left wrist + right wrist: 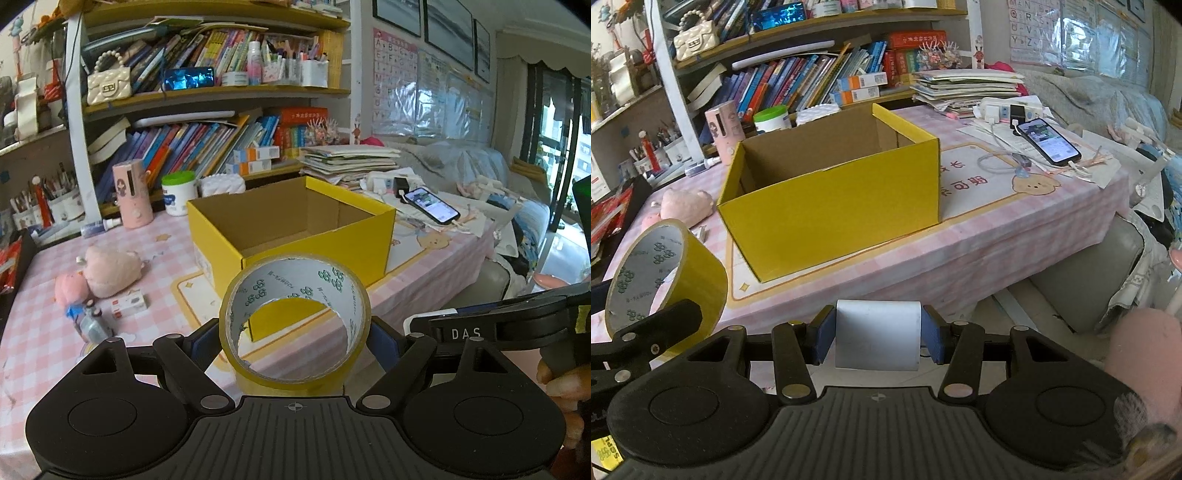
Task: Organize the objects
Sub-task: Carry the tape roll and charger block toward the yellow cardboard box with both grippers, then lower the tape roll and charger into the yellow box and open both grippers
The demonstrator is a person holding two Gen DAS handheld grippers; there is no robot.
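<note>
Pink checked table [173, 243] under bookshelf [207, 92]. Left gripper [295, 343] squeezes tape roll [295, 321]: see-through yellow, white inside with green marks. Right gripper [878, 338] pinches small white block [878, 338]. Ahead of both: open yellow box [834, 210], brown inside.

Open-topped yellow cardboard box [831, 199] unobstructed from above, pink plush toy [110, 271] just left, black smartphone [1049, 142] well right, bare pink checked tablecloth [979, 236] between.

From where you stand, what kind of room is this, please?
Probably a family living room used for a child's study: crowded wooden bookshelves, an alphabet poster on the wall, a grey sofa, and a pink checked tablecloth.
</note>
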